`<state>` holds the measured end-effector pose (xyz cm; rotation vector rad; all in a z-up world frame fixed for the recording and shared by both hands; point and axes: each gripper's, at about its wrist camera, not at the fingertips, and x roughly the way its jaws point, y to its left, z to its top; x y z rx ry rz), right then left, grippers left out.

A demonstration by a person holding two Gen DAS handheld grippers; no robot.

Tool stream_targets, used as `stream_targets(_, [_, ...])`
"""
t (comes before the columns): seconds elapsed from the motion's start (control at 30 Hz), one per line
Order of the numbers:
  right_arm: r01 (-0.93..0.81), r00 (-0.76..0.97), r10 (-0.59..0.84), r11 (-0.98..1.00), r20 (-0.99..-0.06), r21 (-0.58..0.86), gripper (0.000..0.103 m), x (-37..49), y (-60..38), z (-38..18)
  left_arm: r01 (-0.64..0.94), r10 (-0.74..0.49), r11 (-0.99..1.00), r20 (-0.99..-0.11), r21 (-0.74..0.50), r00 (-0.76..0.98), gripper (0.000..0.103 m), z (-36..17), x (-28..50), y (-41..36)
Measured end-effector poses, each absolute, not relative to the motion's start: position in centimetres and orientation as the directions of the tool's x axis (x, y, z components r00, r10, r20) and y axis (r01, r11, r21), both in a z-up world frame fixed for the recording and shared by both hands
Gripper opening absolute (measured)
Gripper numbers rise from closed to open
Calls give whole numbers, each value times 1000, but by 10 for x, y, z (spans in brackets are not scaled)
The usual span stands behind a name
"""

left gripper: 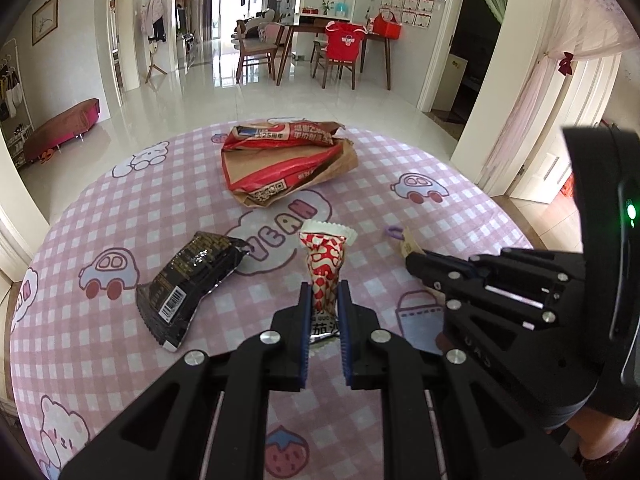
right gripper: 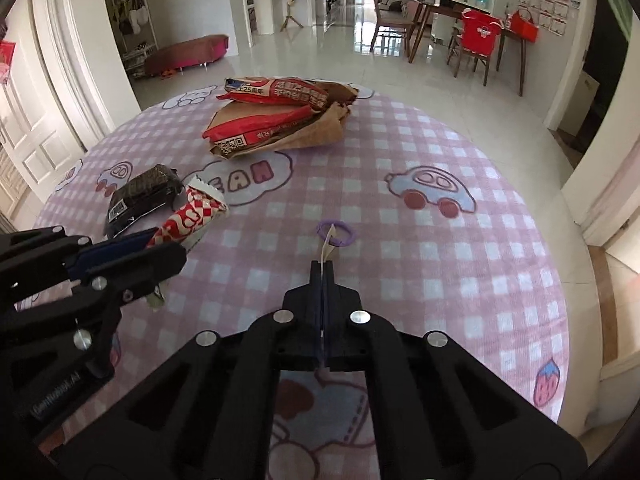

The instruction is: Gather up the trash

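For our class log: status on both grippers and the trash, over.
Left gripper shut on red-and-white wrapper. Right gripper shut on paper tag with purple ring. Black packet, red-brown bag remain. Nothing blocking.

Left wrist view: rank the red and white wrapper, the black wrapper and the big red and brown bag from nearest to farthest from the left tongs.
1. Red and white wrapper: clamped in the left tongs.
2. Black wrapper: left of the tongs, flat on the cloth.
3. Red and brown bag: far side of the table, ahead.

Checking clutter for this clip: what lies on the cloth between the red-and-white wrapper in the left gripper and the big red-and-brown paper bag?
Nothing lies there: the left wrist view shows only bare tablecloth between the red-and-white wrapper and the paper bag.
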<state>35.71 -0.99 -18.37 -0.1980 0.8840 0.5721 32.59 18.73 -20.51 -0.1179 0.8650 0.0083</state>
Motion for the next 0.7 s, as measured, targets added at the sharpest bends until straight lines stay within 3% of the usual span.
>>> stream_targets(0.43, [-450, 552, 536, 836, -638, 314, 0, 293, -124, -143, 82, -157, 987, -730, -138, 665, 12, -178, 297, 116])
stream_targets(0.7, [-261, 687, 431, 898, -585, 355, 0, 232, -253, -143, 313, -291, 943, -739, -115, 607, 12, -174, 286, -11])
